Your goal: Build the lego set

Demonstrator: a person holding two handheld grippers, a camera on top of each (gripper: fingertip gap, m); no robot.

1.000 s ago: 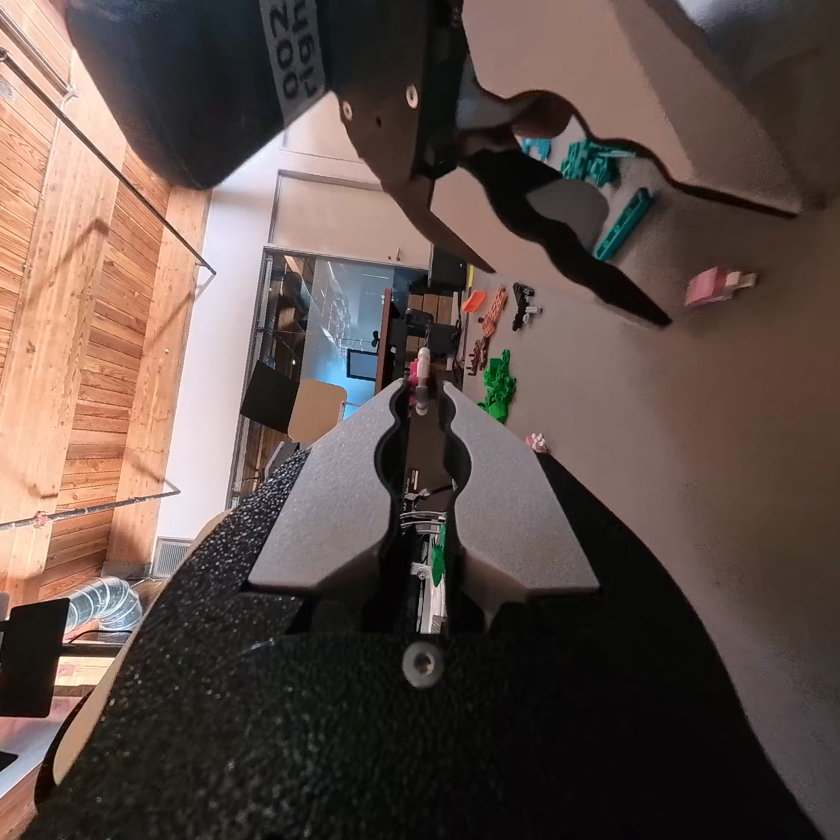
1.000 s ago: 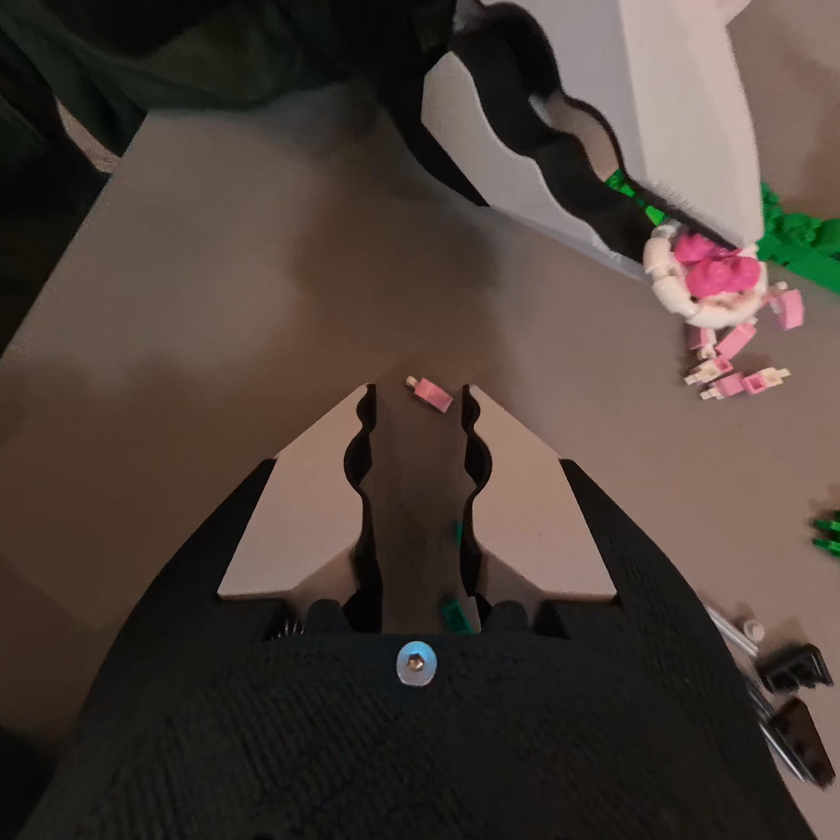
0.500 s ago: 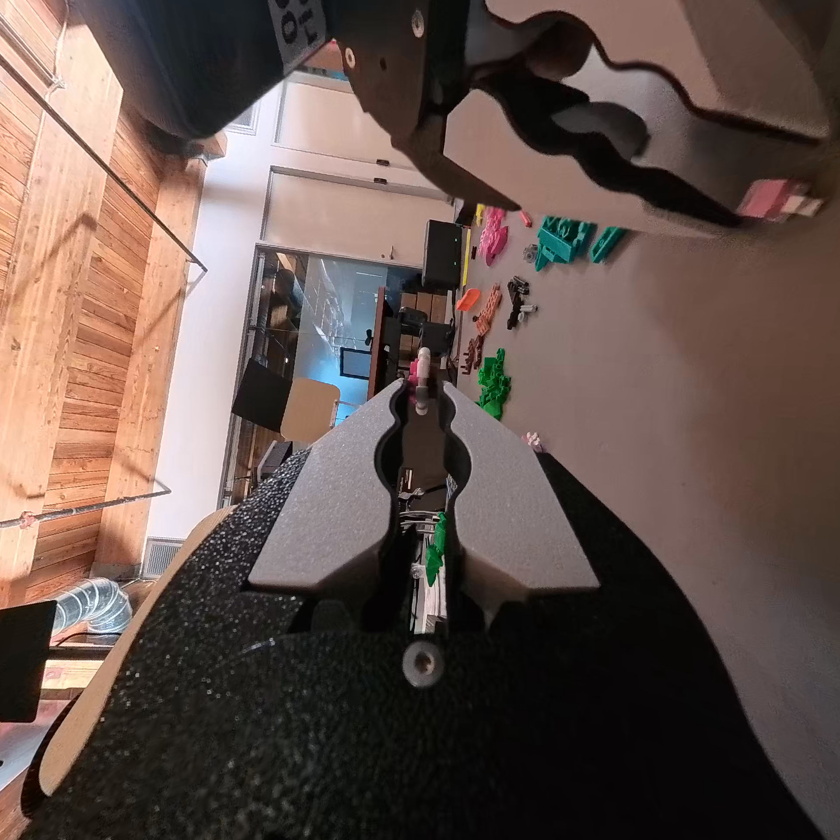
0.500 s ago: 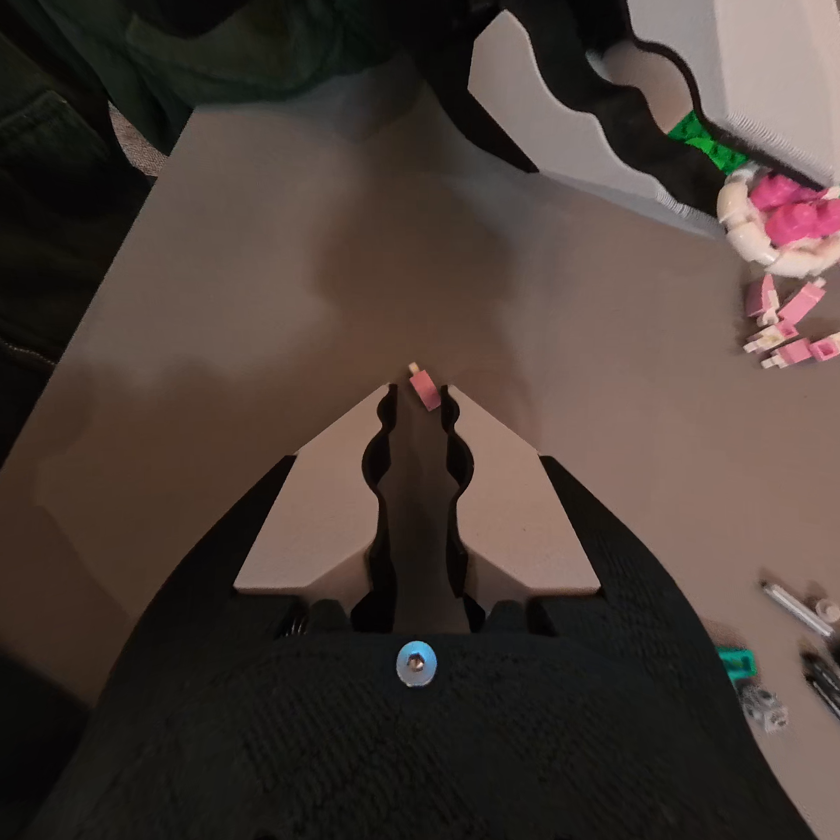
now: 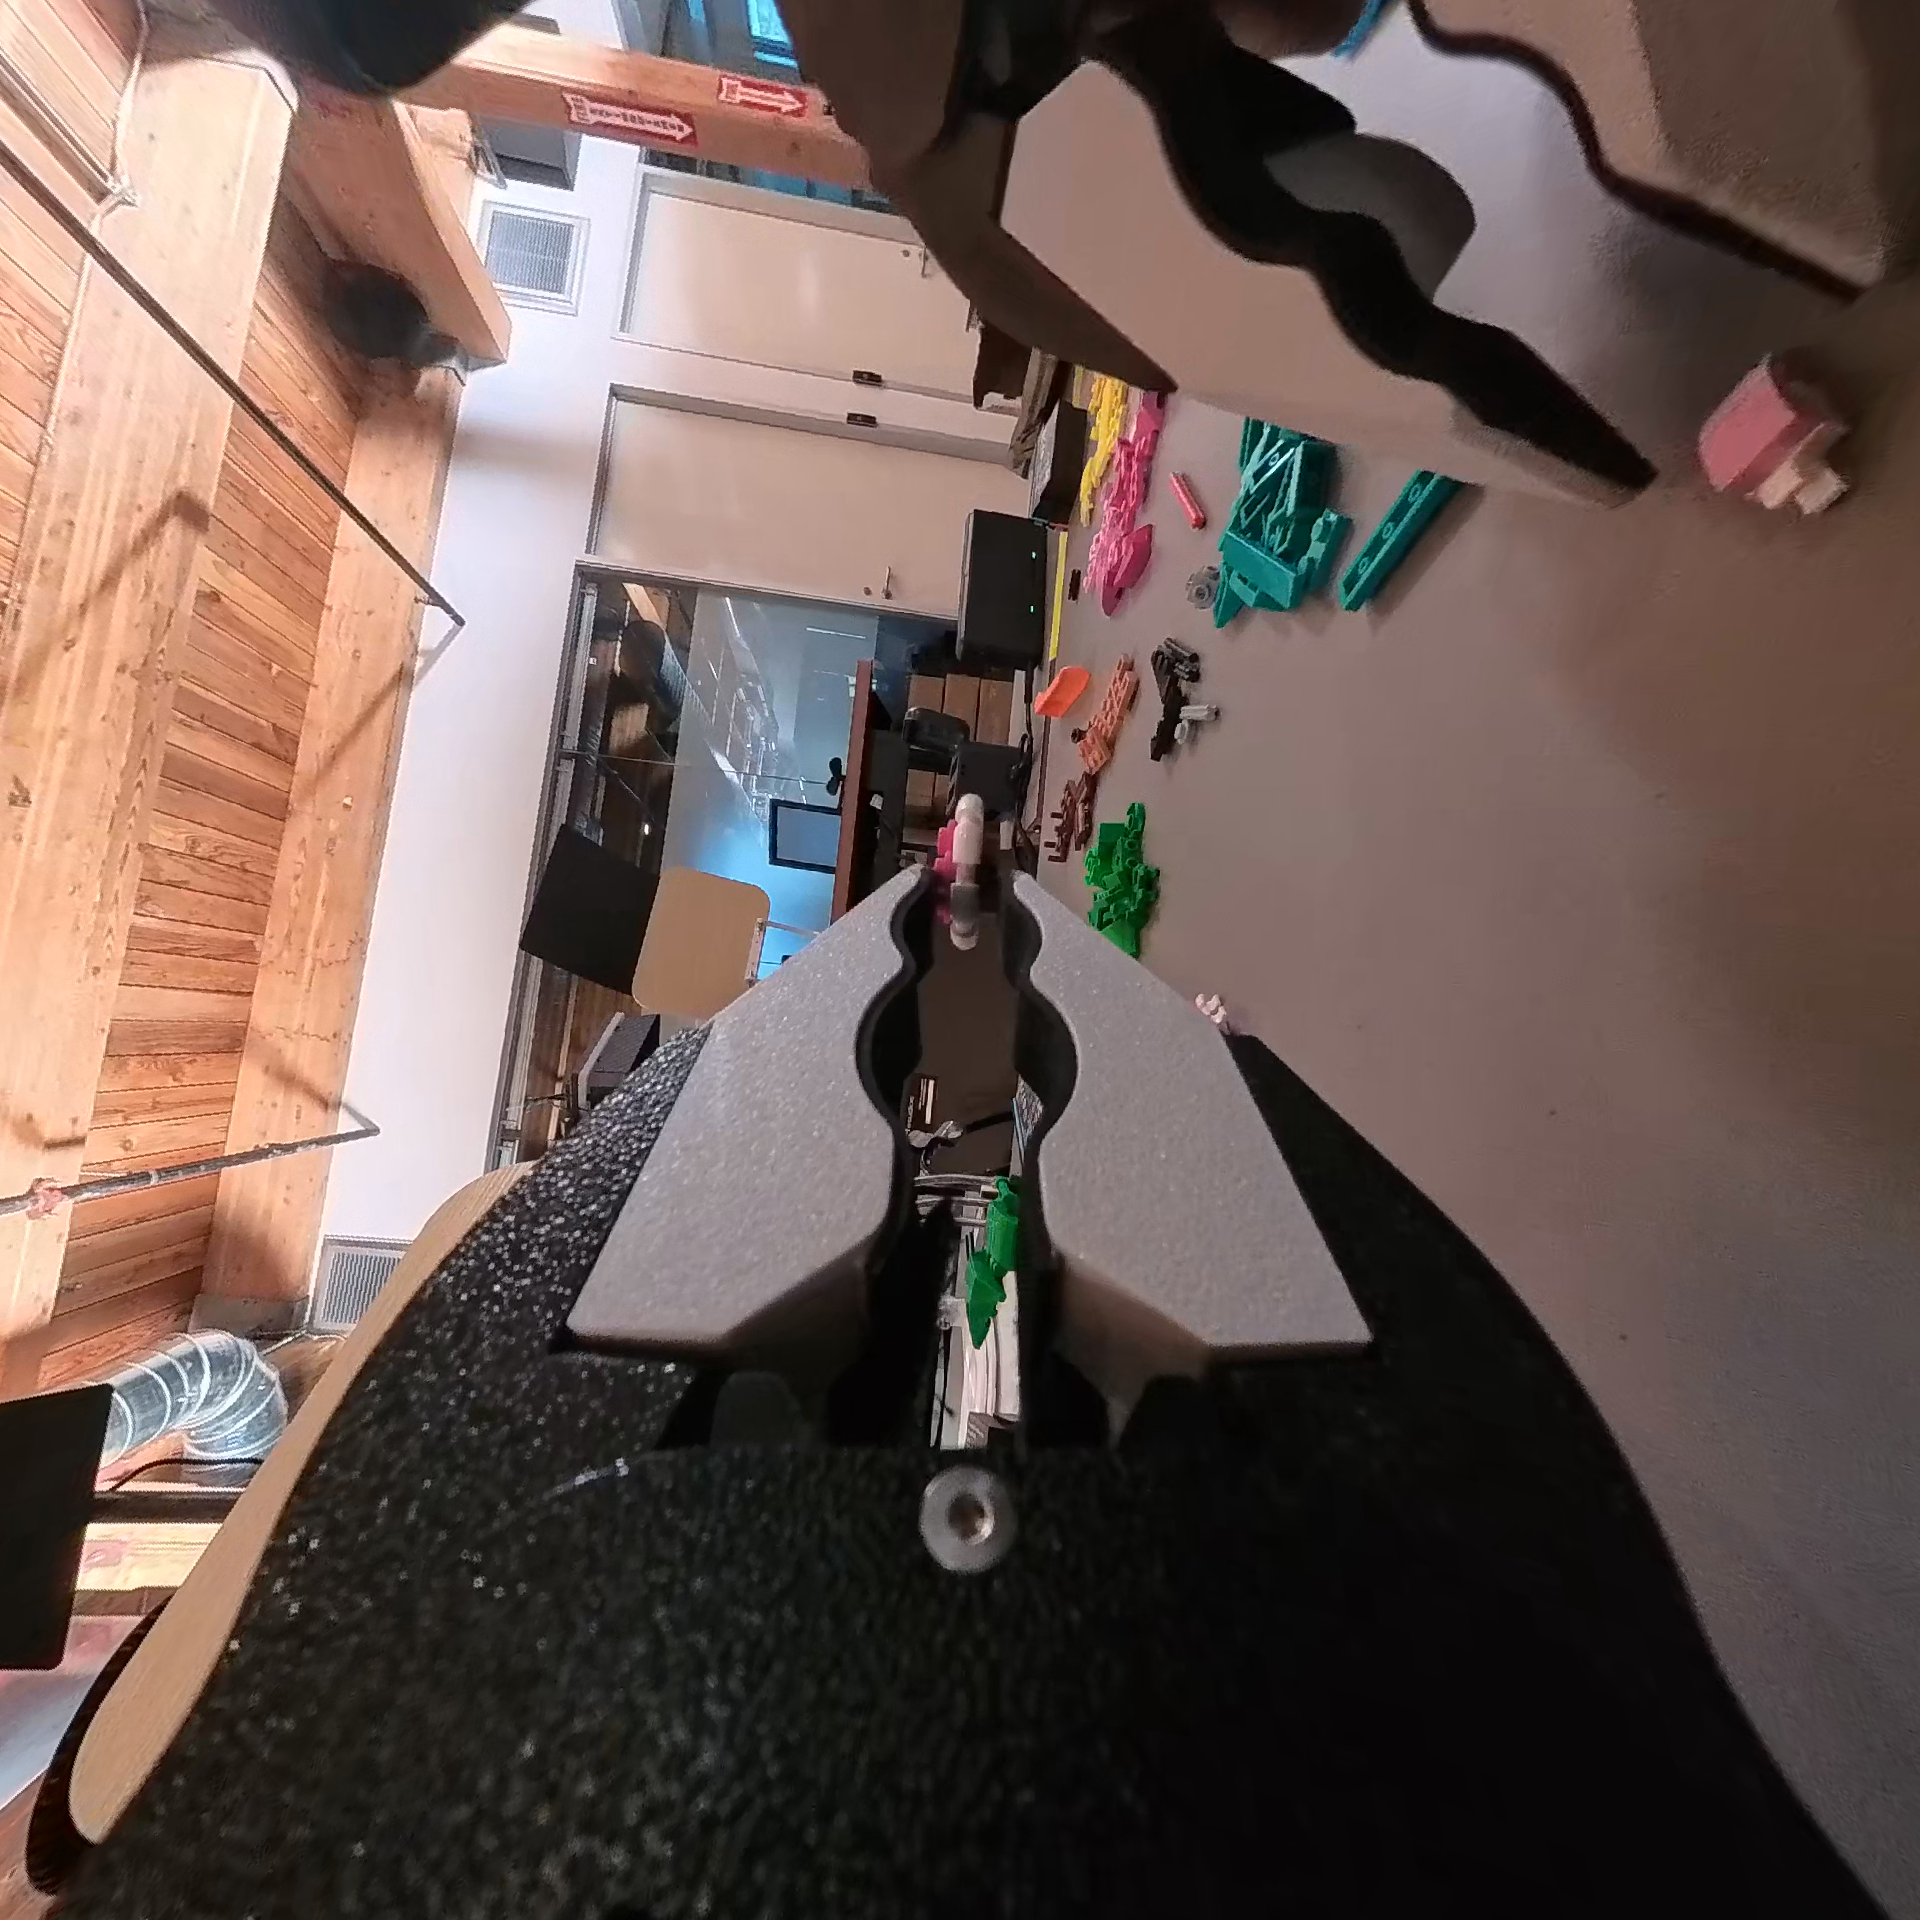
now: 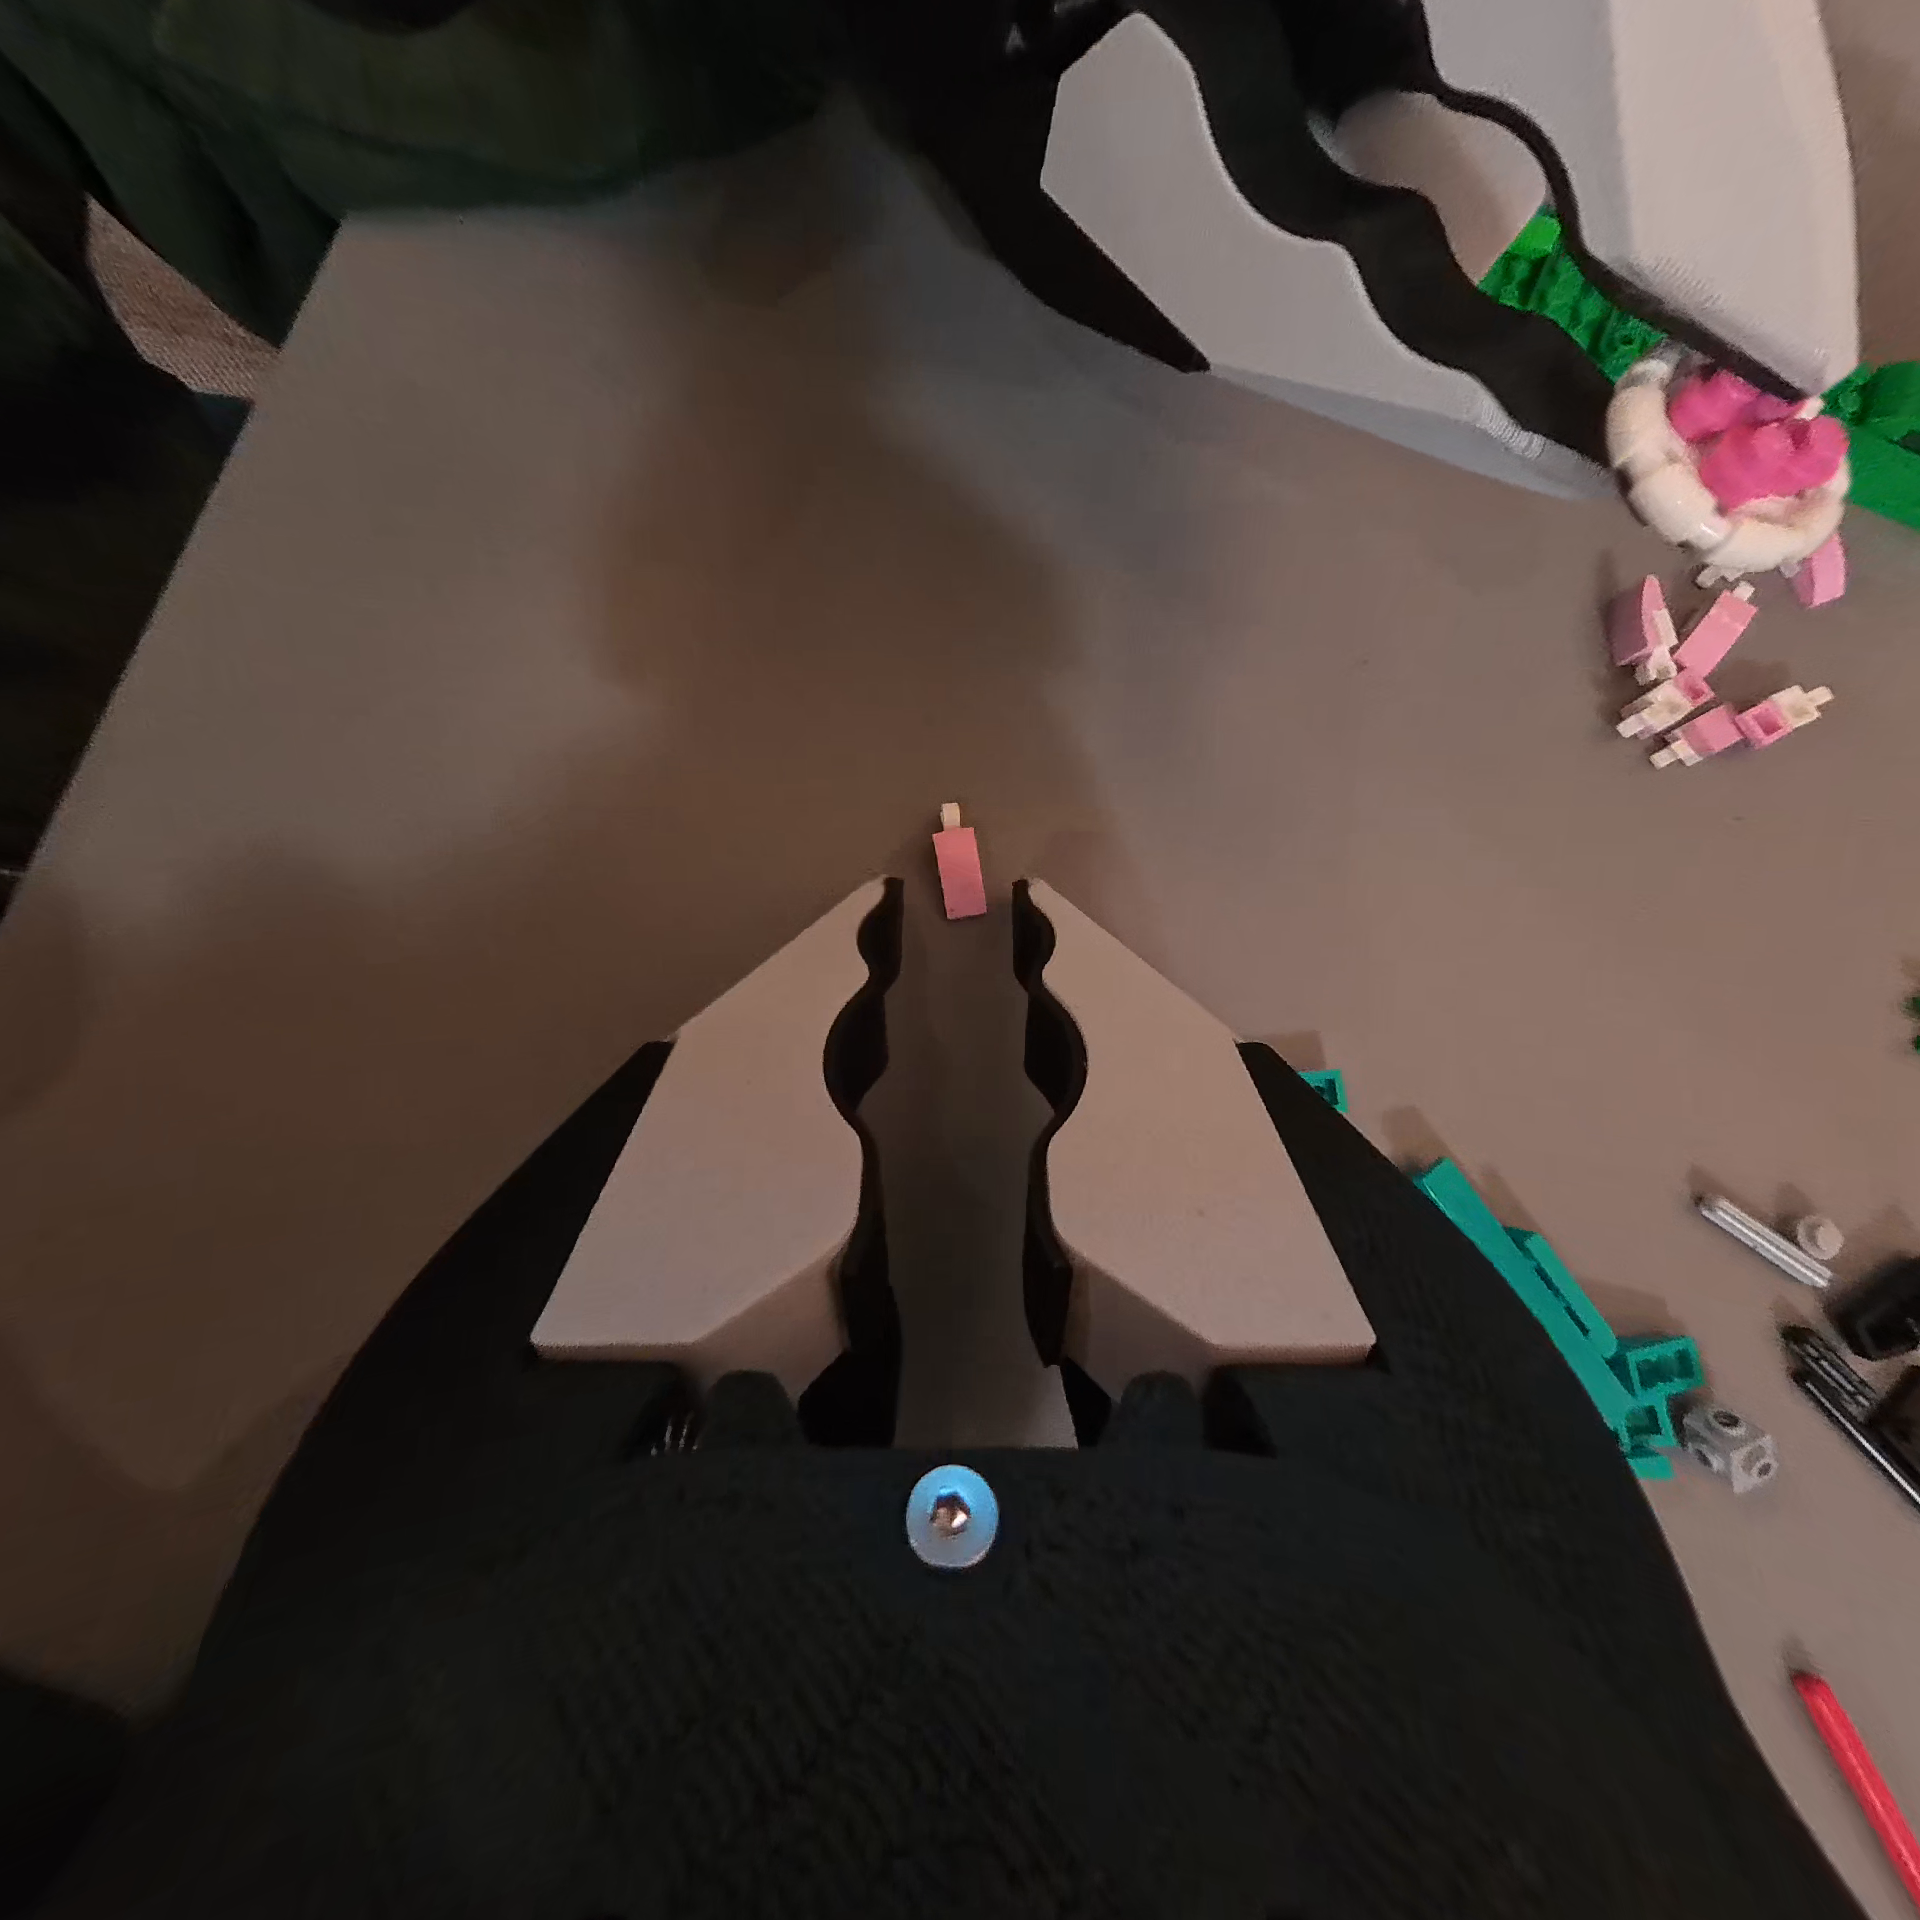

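A small pink piece with a white peg [image 6: 956, 868] lies on the grey table, right between the tips of my right gripper [image 6: 956, 885]. The jaws are a little apart and I cannot see them touching it. The same piece [image 5: 1766, 457] shows beside the right gripper [image 5: 1621, 457] in the left wrist view. My left gripper [image 5: 966, 878] is shut on a white and magenta flower build [image 5: 964, 868] and holds it above the table. That build [image 6: 1714, 468] also shows at the upper right of the right wrist view.
Loose pink petal pieces [image 6: 1704, 675] lie below the flower. Teal pieces [image 6: 1538, 1278], a grey rod [image 6: 1756, 1236], black parts [image 6: 1881, 1320] and a red stick [image 6: 1860, 1787] lie to the right. Green [image 5: 1122, 883], teal [image 5: 1278, 520] and brown [image 5: 1101, 717] piles sit farther off. Spacing between my two grippers at the tips: around 12 cm. The grey rod [image 6: 1756, 1236] lies around 12 cm away from my left fingertips.
My right gripper has moved up to the small pink piece with its jaws narrower, and the piece now lies in line between the tips. The left gripper with the flower has shifted toward the upper right.
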